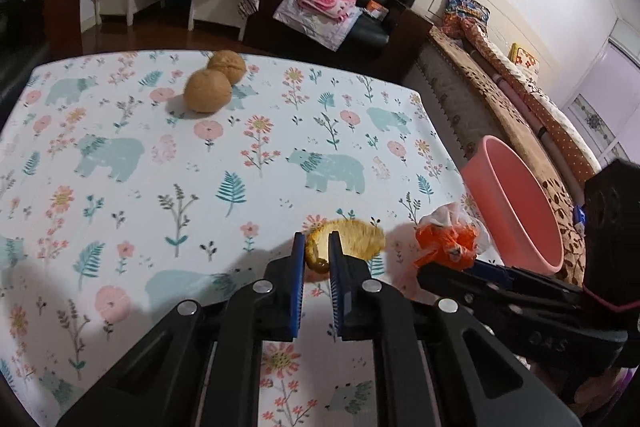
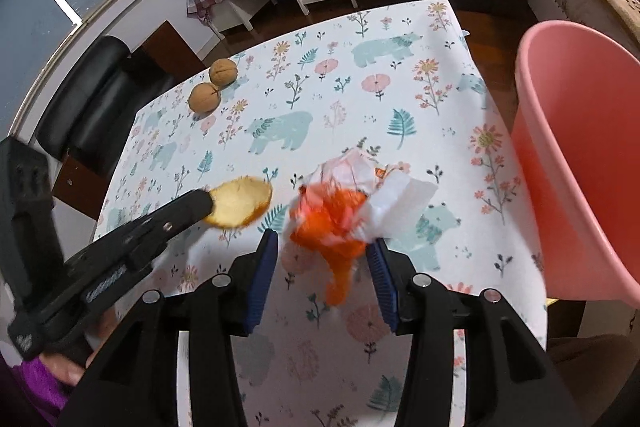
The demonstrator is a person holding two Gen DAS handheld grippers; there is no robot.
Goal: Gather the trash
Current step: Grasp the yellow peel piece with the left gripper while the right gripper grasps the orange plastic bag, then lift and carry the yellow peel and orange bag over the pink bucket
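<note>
My left gripper [image 1: 316,241] is shut on the near edge of a yellow fruit peel [image 1: 356,237] low over the flowered tablecloth [image 1: 160,167]. The right wrist view shows that peel [image 2: 240,203] at the tip of the left gripper [image 2: 206,205]. A crumpled orange and white wrapper [image 2: 332,223] lies between the fingers of my right gripper [image 2: 323,243]. Those jaws stand wide, with a gap between the left pad and the wrapper, so the gripper is open. From the left wrist view the wrapper [image 1: 448,239] sits at the tip of the right gripper [image 1: 434,269].
A pink bin [image 1: 516,211] stands just past the table's right edge, close to the wrapper, and shows large in the right wrist view [image 2: 580,155]. Two walnuts [image 1: 208,91] rest together at the table's far side. Black chairs, a sofa and a low covered table lie beyond.
</note>
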